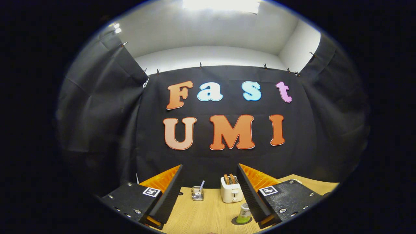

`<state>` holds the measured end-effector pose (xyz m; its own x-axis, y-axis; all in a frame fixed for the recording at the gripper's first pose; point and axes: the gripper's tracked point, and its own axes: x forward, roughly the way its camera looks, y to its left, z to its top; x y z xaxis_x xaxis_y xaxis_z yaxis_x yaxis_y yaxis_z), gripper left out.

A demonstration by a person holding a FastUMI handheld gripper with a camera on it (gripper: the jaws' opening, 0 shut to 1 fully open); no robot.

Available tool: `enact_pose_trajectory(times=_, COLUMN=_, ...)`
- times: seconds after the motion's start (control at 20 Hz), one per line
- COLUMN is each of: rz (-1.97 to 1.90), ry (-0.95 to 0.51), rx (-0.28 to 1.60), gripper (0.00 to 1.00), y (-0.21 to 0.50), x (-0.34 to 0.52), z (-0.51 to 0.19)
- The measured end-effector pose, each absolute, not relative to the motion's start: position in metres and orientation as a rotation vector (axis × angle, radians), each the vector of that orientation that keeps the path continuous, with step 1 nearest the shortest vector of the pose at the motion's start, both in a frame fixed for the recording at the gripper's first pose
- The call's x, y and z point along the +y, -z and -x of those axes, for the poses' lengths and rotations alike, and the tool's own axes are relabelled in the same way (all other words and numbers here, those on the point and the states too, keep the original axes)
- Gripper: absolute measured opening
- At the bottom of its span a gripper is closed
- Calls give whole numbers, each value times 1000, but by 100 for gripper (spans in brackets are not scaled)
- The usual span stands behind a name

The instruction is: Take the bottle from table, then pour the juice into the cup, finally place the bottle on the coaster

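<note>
gripper [209,195]: its fingers stand wide apart with nothing between them, held level above the table and facing the back wall, which looks like a starting pose before any reach.
bottle [243,214]: a small bottle with a pale cap and green juice in its lower part, upright on a dark round coaster [235,221]; it sits low, just beside the inner face of the right finger, nearer the camera than the fingertips.
table [201,217]: light wood, its far edge meeting the black cloth wall.
toaster [230,190]: white, with two slices standing in it, set back against the wall beyond the fingers, out of the working space.
wire holder [197,193]: a small basket with a stick-like utensil leaning in it, beside the toaster, also well back.
cup: it cannot be told where it stands.
step in hand: probably the approach; the open fingers suit lowering around the bottle, which is not yet gripped.
</note>
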<state>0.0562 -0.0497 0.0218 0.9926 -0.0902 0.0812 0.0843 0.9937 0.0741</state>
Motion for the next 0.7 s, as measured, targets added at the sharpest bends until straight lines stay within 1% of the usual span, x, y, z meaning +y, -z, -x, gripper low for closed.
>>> enact_pose_trajectory(times=0.2, rz=-51, ry=83, rx=-61, gripper=94, y=-14, x=-44, z=-61)
enact_pose_trajectory(times=0.7, rz=-84, ry=52, rx=-78, gripper=94, y=-20, x=-40, z=-63)
